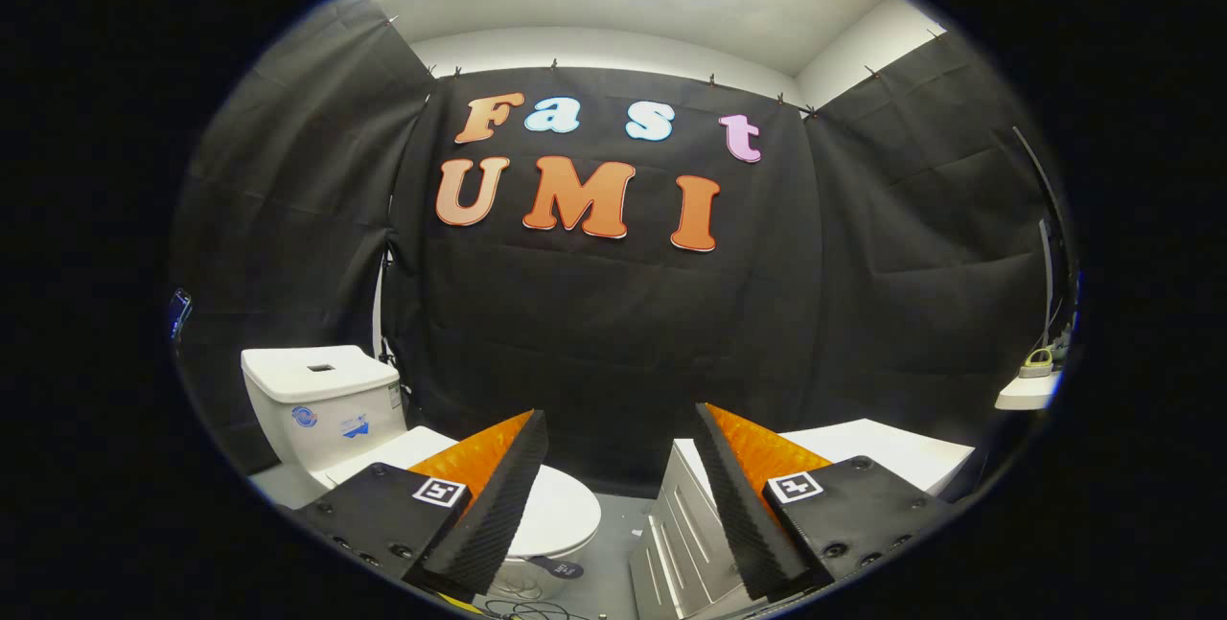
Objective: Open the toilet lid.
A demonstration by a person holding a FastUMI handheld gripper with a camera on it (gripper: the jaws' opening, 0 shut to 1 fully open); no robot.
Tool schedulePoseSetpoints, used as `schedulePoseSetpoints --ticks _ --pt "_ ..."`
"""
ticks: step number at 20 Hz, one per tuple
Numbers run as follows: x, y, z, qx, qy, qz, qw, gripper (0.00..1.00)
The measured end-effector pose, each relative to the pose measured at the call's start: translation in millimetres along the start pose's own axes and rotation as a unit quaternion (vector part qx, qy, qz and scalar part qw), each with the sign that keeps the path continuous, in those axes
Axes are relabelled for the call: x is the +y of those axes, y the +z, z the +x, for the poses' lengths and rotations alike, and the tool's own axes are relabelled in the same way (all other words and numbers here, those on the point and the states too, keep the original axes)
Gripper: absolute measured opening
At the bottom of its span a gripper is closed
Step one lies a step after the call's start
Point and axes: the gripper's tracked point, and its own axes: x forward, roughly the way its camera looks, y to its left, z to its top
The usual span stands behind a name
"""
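Two fingers of the gripper [618, 495] stand spread and empty, well above the toilet [331, 409], whose lid [561, 510] seems down behind the left finger, so the approach is in hand: descend leftward to its front edge.

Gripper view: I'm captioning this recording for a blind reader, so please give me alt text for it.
The gripper is open and holds nothing, its fingers raised above a white toilet whose lid is down, beyond the left finger. A white cabinet stands beyond the right finger, before a black cloth wall.
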Motion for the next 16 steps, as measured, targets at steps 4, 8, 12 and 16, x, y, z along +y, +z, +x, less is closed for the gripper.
schedulePoseSetpoints --ticks 4,8,12,16 --pt "3.3 -1.8 0.3 0.001 0.004 0.006 1.000 0.98" --pt "6.3 -2.8 -0.3 0.004 0.007 0.000 1.000 0.98" --pt "2.3 2.0 -0.5 -0.001 0.002 0.001 1.000 0.98" --pt "2.3 -0.6 0.4 0.000 0.001 0.002 1.000 0.98"
